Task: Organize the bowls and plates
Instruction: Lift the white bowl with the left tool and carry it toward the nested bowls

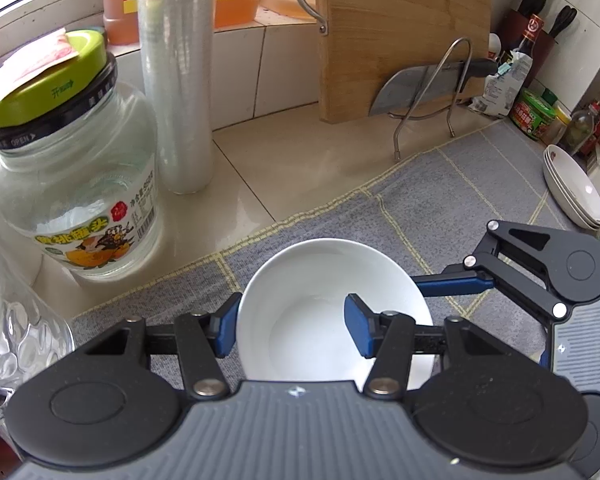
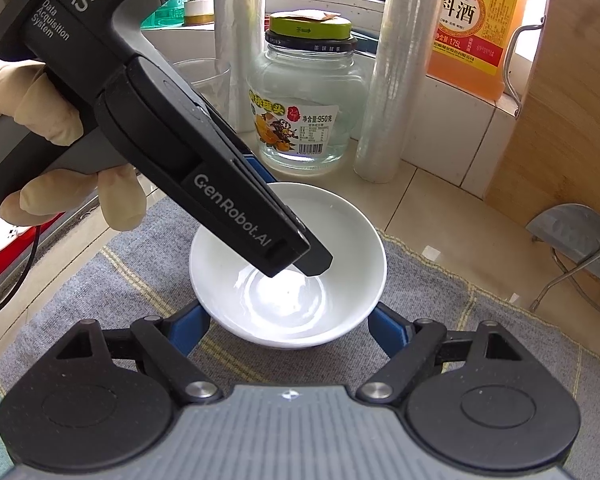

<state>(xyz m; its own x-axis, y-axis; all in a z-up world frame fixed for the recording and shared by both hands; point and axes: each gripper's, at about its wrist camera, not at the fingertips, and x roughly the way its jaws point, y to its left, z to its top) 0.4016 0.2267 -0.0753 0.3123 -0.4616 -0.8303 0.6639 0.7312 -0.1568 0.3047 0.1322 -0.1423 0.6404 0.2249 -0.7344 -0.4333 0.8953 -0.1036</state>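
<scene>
step: bowl pickup, grip stage; bowl not yet lifted, judging by how it sits flat on the mat
bowl (image 1: 332, 308): white, empty, upright, lower centre of both views, on the grey mat (image 1: 440, 184)
left gripper (image 1: 296, 330): pinching the bowl's rim wall, one blue pad outside the rim at left, the other inside the bowl; in the right wrist view its body comes down from upper left into the bowl
right gripper (image 2: 290, 334): spread, a blue finger on each side of the bowl's lower body, close in; contact with the pads unclear, looks like bracketing rather than squeezing
plate stack (image 1: 576, 188): white plates, right edge of left wrist view, on the mat, well apart from the bowl
clutter: glass jar (image 2: 304, 120) with green lid and wrap roll (image 2: 388, 92) just behind the bowl, upper centre; cutting board (image 1: 400, 32) upper right
next move: probably lift the bowl straight up on the rim pinch, carry right toward the plates; right gripper must clear or support
risk: thin rim grip, glazed surface, bowl could tip or slip; jar close behind
</scene>
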